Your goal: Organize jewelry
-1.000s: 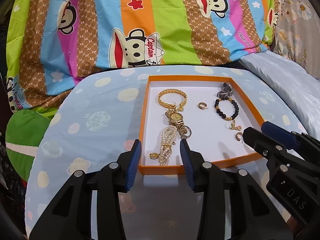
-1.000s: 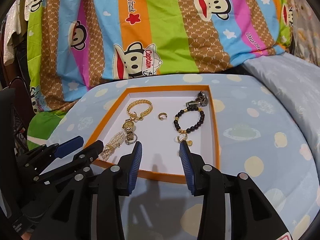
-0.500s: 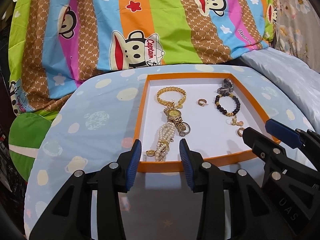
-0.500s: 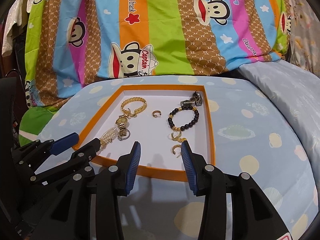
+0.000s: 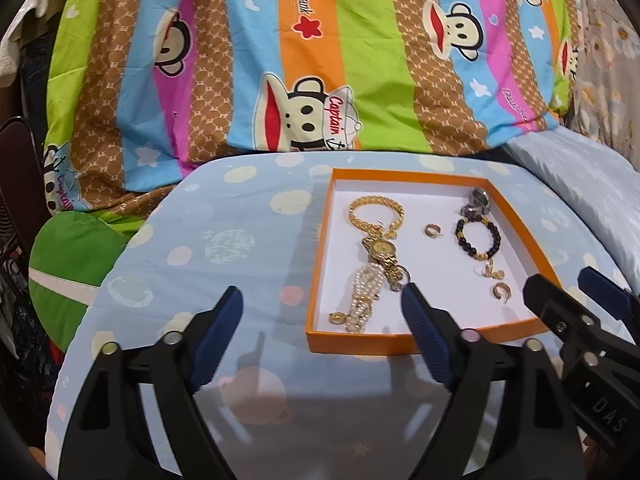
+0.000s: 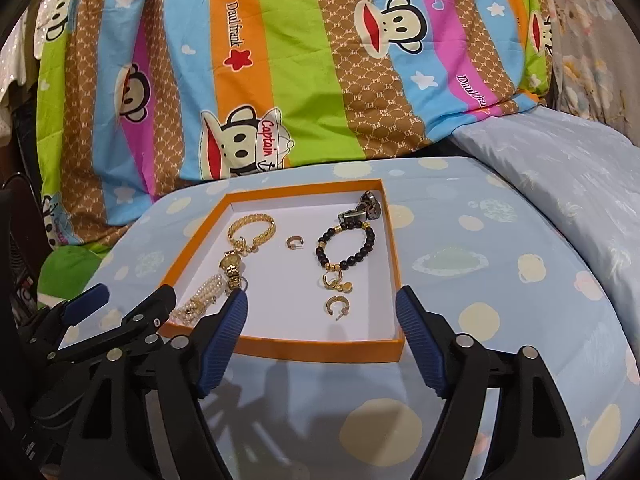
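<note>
An orange-rimmed white tray (image 5: 400, 344) (image 6: 320, 350) lies on the spotted blue cloth. It holds a gold chain bracelet (image 5: 376, 212) (image 6: 252, 226), a gold watch (image 5: 382, 250) (image 6: 231, 266), a pearl bracelet (image 5: 362, 296) (image 6: 200, 300), a black bead bracelet (image 5: 478, 236) (image 6: 346, 246), small gold hoop earrings (image 5: 502, 292) (image 6: 336, 306) and a dark metal piece (image 5: 476, 202) (image 6: 366, 206). My left gripper (image 5: 322, 320) hovers before the tray's near left corner, jaws opening, nothing between them. My right gripper (image 6: 322, 316) hovers before the tray's near edge, jaws opening, empty.
A bright striped cartoon-monkey blanket (image 5: 320, 60) rises behind the cloth-covered surface (image 5: 224, 240). A pale blue pillow (image 6: 560, 168) lies to the right. A green cushion (image 5: 76, 256) sits low on the left. The right gripper's fingers (image 5: 560, 316) show at the left view's right edge.
Both grippers' jaws have spread wide apart from a narrow gap. Both views tilted slightly, so the tray sits a little lower and nearer the jaws.
</note>
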Demonstrator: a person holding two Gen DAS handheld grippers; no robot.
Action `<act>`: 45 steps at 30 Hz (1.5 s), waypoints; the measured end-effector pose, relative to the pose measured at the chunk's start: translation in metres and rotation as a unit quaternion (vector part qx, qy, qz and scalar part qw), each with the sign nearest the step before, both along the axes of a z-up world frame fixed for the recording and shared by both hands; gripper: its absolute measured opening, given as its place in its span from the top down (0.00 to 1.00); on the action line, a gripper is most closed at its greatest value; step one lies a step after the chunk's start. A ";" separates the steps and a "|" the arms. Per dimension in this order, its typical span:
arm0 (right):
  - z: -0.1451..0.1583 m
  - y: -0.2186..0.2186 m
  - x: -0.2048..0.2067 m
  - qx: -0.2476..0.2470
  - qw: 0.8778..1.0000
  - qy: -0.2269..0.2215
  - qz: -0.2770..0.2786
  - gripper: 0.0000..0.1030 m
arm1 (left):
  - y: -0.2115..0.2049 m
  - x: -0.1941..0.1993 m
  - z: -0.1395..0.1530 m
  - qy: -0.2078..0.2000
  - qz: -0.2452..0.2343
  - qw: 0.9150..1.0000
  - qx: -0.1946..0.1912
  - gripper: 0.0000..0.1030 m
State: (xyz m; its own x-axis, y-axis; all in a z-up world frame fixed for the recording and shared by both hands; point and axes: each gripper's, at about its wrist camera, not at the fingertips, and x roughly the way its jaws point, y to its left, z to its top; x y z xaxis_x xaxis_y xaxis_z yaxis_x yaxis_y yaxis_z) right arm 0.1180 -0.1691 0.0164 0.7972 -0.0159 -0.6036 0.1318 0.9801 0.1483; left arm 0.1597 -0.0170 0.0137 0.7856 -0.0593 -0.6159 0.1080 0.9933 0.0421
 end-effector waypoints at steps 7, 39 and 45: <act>0.002 -0.001 -0.005 -0.003 1.000 -0.008 -0.008 0.17 | 0.004 -0.003 0.003 -0.007 0.009 1.000 0.003 0.09; -0.003 0.003 -0.006 -0.030 0.999 0.005 -0.021 0.17 | 0.004 -0.003 -0.007 0.008 0.018 1.000 0.017 0.09; -0.003 0.004 -0.006 -0.030 0.999 0.005 -0.021 0.17 | 0.005 -0.003 -0.007 0.008 0.018 1.000 0.017 0.09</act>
State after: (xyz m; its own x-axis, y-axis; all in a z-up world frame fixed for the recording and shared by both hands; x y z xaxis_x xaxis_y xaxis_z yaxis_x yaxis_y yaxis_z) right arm 0.1118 -0.1655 0.0130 0.7894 -0.0854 -0.6079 0.1736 0.9809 0.0877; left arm 0.1570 -0.0124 0.0065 0.7768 -0.0105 -0.6296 0.0735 0.9945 0.0742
